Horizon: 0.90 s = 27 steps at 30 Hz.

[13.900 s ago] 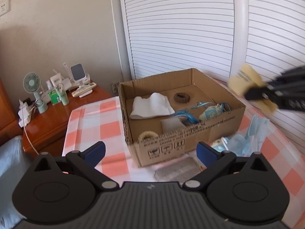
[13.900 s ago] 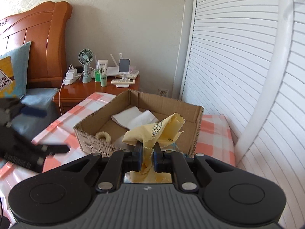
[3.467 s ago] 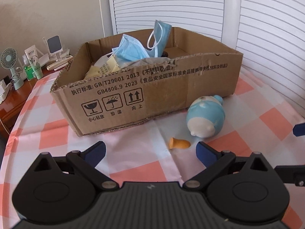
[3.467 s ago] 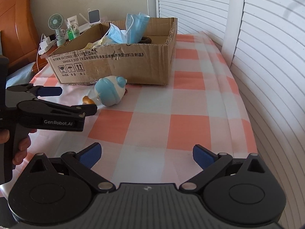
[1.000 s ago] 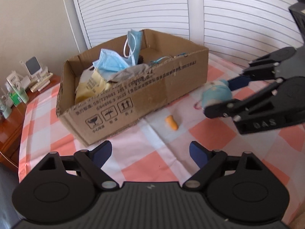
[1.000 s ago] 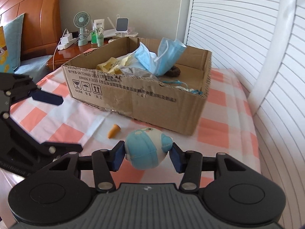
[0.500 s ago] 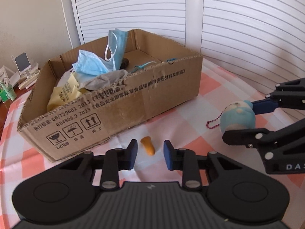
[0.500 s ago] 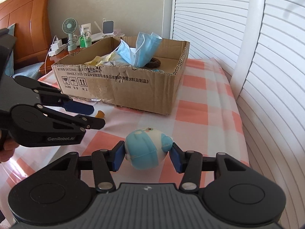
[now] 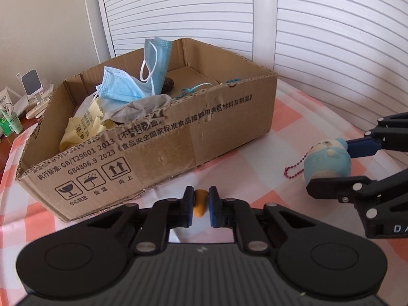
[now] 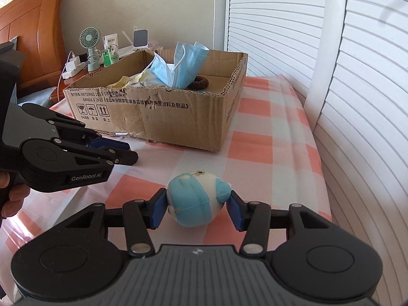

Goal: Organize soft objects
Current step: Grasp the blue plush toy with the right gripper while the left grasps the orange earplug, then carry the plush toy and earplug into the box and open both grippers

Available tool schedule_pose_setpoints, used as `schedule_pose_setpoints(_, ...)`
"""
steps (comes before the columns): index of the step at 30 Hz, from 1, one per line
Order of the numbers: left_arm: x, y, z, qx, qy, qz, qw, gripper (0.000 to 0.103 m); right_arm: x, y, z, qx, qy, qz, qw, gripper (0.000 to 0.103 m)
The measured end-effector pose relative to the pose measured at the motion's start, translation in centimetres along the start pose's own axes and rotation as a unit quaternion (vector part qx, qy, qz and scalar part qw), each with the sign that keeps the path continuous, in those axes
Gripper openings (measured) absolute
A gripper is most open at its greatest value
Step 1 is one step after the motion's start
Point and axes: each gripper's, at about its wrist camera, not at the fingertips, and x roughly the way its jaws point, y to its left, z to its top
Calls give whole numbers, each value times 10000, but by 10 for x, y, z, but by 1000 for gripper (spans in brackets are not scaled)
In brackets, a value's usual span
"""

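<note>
My left gripper (image 9: pixel 199 202) is shut on a small orange cone-shaped piece (image 9: pixel 199 202) just in front of the cardboard box (image 9: pixel 158 150). My right gripper (image 10: pixel 196 210) is shut on a blue and white plush toy (image 10: pixel 196 200), held a little above the checked cloth. In the left wrist view that toy (image 9: pixel 327 159) hangs at the right with a pink bead chain (image 9: pixel 293 170) dangling from it. The box (image 10: pixel 163 112) holds blue face masks (image 9: pixel 137 84), a yellow cloth (image 9: pixel 84 125), a grey cloth (image 9: pixel 137 109) and a brown hair tie (image 10: pixel 199 83).
The pink and white checked cloth (image 10: pixel 267 137) covers the bed. White louvred doors (image 10: pixel 357 76) run along the right. A wooden nightstand (image 10: pixel 76 76) at the back left carries a small fan (image 10: pixel 89 38), bottles and a phone stand. A person's hand (image 10: pixel 10 199) holds the left gripper.
My left gripper closed from wide open onto the orange piece and moved nearer the box. The right gripper, still holding the plush toy, shifted right, away from the box.
</note>
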Motion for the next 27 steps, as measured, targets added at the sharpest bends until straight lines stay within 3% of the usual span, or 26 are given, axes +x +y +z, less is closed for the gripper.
schedule_pose_setpoints(15,-11,1,-1,133,45,-64,9999,9,-15,8,7,-111,-72,-25,9999,56)
schedule_pose_setpoints(27,-70,7,9,215,-201,-440,9986,9,-45,9,25,-235,-323,65,9992,56)
